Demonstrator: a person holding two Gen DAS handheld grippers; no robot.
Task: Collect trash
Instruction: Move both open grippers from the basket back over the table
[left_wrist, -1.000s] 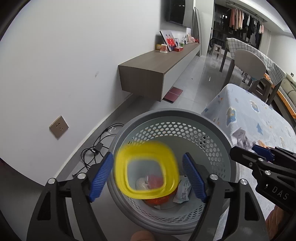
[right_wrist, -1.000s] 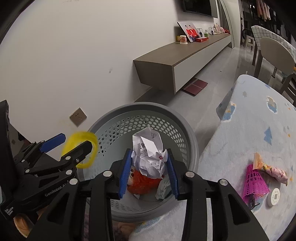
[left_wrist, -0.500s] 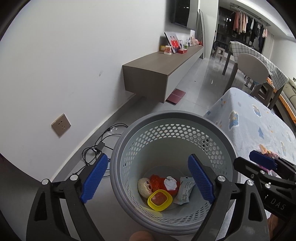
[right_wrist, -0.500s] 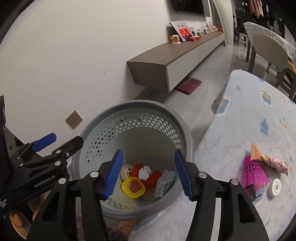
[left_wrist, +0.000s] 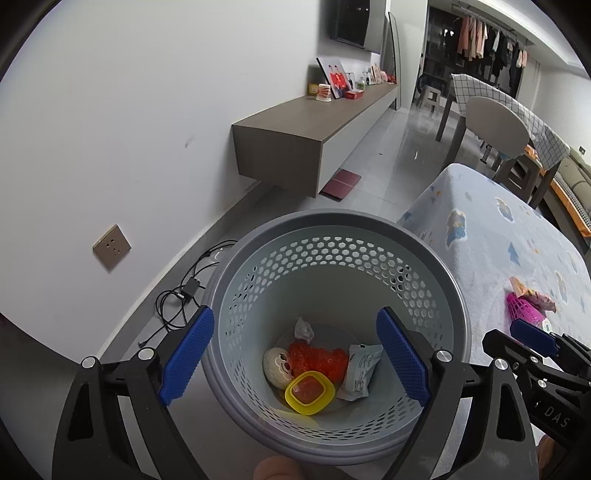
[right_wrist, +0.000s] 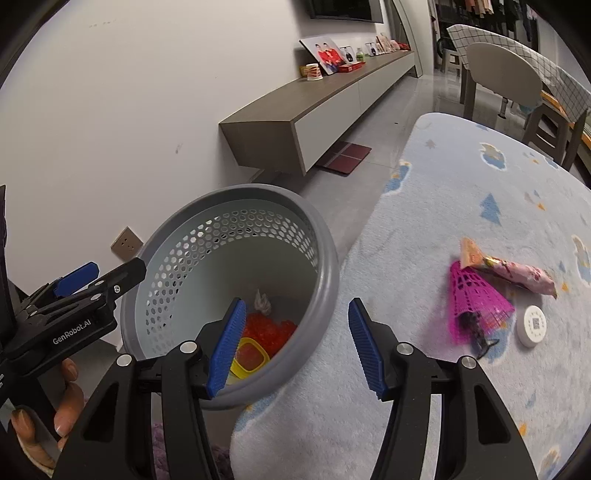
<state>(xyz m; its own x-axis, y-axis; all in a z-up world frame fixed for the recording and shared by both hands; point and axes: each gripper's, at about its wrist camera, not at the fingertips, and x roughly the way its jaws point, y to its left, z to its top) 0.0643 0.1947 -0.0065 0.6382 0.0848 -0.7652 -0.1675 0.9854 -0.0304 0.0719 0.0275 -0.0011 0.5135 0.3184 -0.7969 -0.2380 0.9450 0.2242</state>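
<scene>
A grey perforated waste basket (left_wrist: 332, 225) stands on the floor beside a blue patterned rug (right_wrist: 461, 192). Inside lie a yellow ring-shaped lid (left_wrist: 309, 392), red crumpled plastic (left_wrist: 317, 360), a round smiley ball (left_wrist: 276, 367), a white crumpled paper (left_wrist: 303, 328) and a white sachet (left_wrist: 360, 371). My left gripper (left_wrist: 295, 358) is open and empty above the basket. My right gripper (right_wrist: 295, 347) is open and empty over the basket's rim (right_wrist: 328, 280). On the rug lie a magenta mesh shuttlecock (right_wrist: 476, 302), a pink snack wrapper (right_wrist: 517, 275) and a white round cap (right_wrist: 533, 325).
A white wall with a socket (left_wrist: 111, 246) stands behind the basket. Black cables (left_wrist: 181, 295) lie on the floor. A floating cabinet (left_wrist: 306, 136) runs along the wall, with a red scale (left_wrist: 340, 182) under it. A chair and table (left_wrist: 495, 118) stand far right.
The yellow lid left my left gripper and the crumpled paper left my right gripper; both now lie in the basket. Both grippers opened. The right gripper swung right toward the rug.
</scene>
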